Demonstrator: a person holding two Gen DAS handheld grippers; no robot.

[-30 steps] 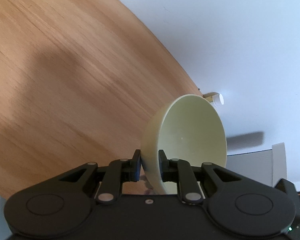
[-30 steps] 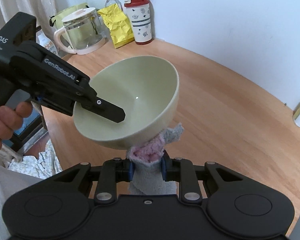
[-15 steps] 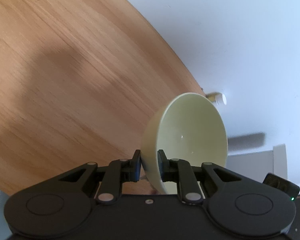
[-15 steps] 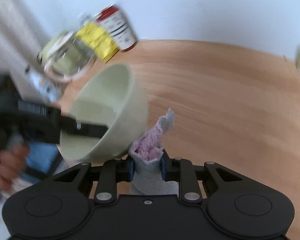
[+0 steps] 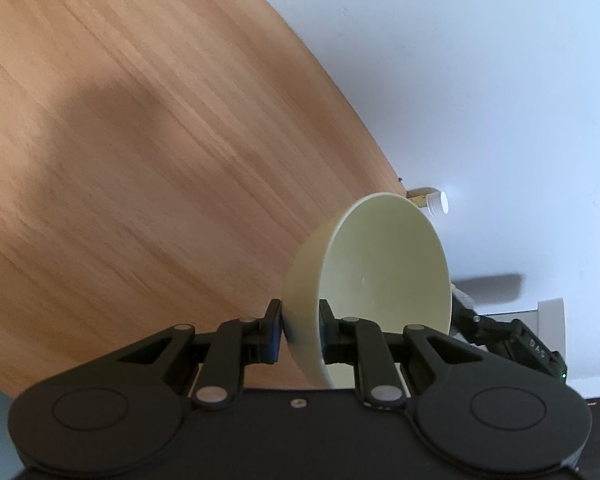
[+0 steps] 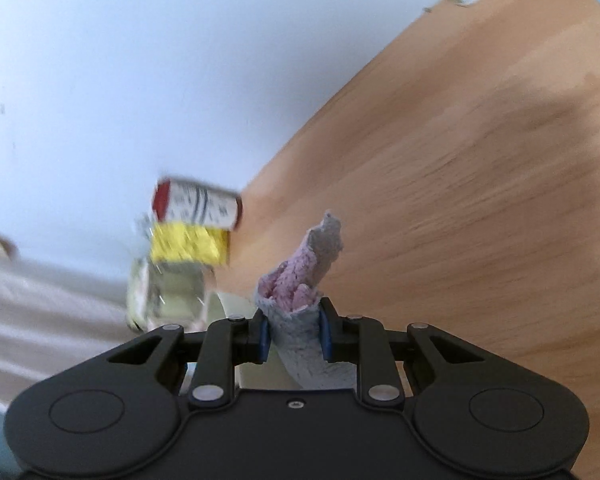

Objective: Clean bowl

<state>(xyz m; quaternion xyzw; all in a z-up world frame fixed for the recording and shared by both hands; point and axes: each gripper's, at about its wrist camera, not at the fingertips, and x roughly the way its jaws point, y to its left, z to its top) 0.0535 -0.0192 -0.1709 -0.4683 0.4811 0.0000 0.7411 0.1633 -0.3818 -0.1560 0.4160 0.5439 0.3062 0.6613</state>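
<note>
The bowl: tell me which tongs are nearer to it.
Left. The left tongs are shut on the bowl, pinching its rim, one finger inside and one outside. The right tongs, shut on a cloth, are off to the bowl's side.

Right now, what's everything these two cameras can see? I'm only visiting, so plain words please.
Bowl: one, pale green, tilted, rim clamped by left gripper.
Cloth: one, grey and pink, clamped in right gripper.
Table: one, light wood, below everything.
Canister: one, white with red lid, blurred, by the wall.
Yellow packet: one, beside the canister.
Small bottle: one, white-capped, at the table's far edge.
Left gripper: black, shut.
Right gripper: black, shut.
</note>
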